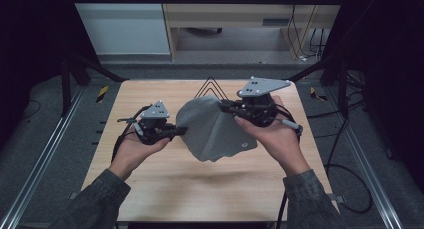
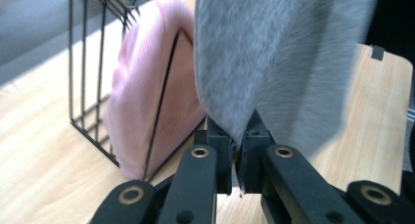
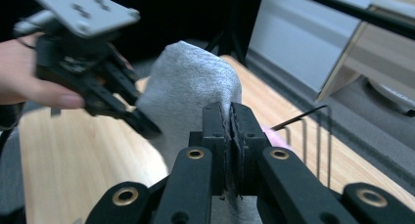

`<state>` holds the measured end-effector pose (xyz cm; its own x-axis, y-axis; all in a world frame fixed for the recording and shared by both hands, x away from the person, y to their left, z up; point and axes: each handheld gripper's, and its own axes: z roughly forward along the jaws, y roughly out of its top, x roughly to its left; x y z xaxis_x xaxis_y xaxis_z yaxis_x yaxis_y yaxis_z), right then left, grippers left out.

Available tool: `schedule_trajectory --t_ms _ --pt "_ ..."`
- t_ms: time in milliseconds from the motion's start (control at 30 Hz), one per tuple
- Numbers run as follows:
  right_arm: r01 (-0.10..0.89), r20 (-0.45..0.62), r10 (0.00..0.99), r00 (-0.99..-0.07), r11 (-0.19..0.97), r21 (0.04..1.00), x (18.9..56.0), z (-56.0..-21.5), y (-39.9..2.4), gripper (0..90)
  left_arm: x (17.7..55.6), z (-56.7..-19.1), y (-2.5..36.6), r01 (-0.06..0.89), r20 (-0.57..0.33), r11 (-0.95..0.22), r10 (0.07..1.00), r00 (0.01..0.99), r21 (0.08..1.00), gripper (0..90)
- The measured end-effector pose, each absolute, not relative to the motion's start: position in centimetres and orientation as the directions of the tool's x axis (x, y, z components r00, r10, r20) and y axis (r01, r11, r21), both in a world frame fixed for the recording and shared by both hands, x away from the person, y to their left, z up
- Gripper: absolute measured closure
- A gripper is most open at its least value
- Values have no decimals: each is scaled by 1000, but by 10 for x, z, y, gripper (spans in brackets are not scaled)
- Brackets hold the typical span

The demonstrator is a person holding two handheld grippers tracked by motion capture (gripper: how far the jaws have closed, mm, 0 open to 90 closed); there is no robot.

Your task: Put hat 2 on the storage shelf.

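A grey cloth (image 1: pixel 212 131) hangs lifted over the middle of the wooden table (image 1: pixel 150 189), held from both sides. My left gripper (image 1: pixel 181 131) is shut on the cloth's left edge; in the left gripper view the grey fabric (image 2: pixel 274 62) is pinched between the black jaws of that gripper (image 2: pixel 238 153). My right gripper (image 1: pixel 223 105) is shut on the cloth's upper right edge; the right gripper view shows the fabric (image 3: pixel 191 92) squeezed between the closed jaws of this gripper (image 3: pixel 229 136), with the left gripper (image 3: pixel 142 123) farther off. A pink cloth (image 2: pixel 147 101) sits in a black wire rack (image 2: pixel 93 87) behind.
The wire rack (image 1: pixel 210 87) stands at the table's far edge, behind the grey cloth. The table's near half is bare wood. Metal rails run along both sides of the table, and cables lie on the floor at the right.
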<state>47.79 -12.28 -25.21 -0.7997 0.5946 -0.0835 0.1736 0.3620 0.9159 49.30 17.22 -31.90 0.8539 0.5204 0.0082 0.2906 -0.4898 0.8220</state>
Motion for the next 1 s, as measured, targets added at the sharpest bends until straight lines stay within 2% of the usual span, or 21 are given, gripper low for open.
schedule_trajectory --t_ms 333,700,1000 --pt "170 -58 645 -762 285 943 484 -226 -143 862 498 -250 164 245 99 -545 525 845 802 858" --pt "187 -31 668 -743 252 950 506 -203 -145 862 516 -226 165 251 78 -507 541 837 825 860" --pt "177 -33 680 -732 237 955 512 -194 -147 860 515 -216 164 229 84 -486 541 837 844 861"
